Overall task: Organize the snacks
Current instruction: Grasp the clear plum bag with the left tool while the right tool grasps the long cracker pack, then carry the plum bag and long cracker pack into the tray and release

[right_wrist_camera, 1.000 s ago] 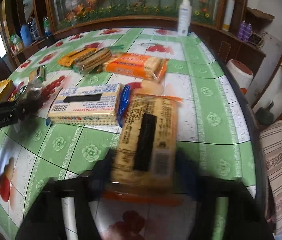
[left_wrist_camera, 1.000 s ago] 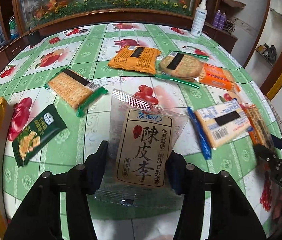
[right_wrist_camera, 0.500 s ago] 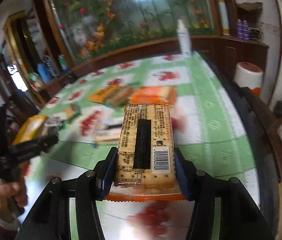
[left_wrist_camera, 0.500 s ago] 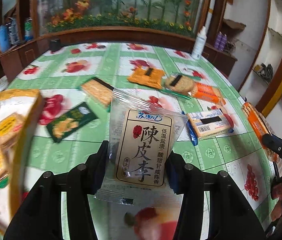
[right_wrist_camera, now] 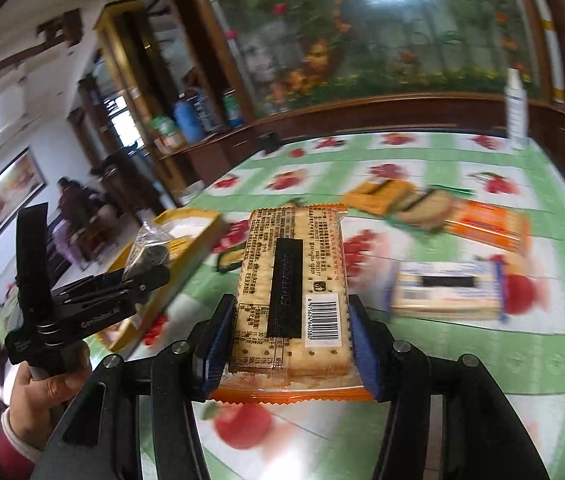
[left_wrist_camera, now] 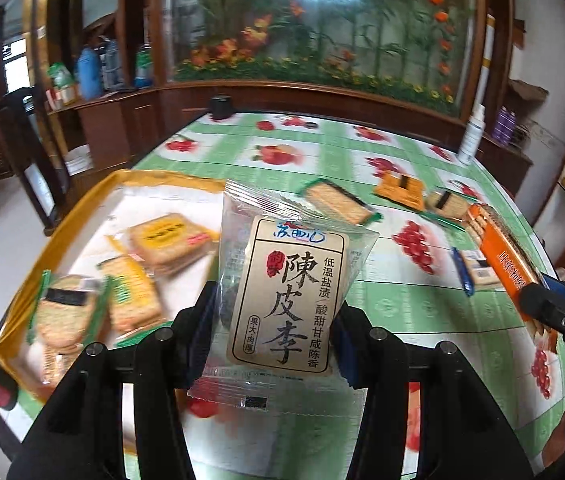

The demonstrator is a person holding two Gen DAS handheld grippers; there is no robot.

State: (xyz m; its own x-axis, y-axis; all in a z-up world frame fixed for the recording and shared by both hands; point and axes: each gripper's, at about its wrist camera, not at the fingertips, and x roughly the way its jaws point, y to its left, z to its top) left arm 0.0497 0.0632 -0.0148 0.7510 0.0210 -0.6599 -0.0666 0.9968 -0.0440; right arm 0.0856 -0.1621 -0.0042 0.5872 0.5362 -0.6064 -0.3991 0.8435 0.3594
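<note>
My left gripper [left_wrist_camera: 274, 336] is shut on a clear plum candy packet [left_wrist_camera: 286, 292] with a beige label, held above the table near the yellow tray [left_wrist_camera: 58, 240]. The tray holds several cracker packs [left_wrist_camera: 134, 292]. My right gripper [right_wrist_camera: 288, 344] is shut on an orange cracker pack [right_wrist_camera: 292, 292] with a barcode, held above the table. The left gripper [right_wrist_camera: 150, 276] with its packet also shows in the right wrist view, and the right gripper [left_wrist_camera: 538, 308] with its orange pack [left_wrist_camera: 502, 256] in the left wrist view.
Loose snack packs lie on the green fruit-print tablecloth [left_wrist_camera: 402, 300]: a green-edged cracker pack [left_wrist_camera: 338, 202], an orange pack [left_wrist_camera: 400, 190], a round biscuit pack [left_wrist_camera: 448, 202] and a blue-white pack [right_wrist_camera: 446, 290]. A white bottle [left_wrist_camera: 472, 136] stands at the far edge.
Both grippers have lifted and swung left with their packs. The yellow tray has come into fuller view under the left gripper.
</note>
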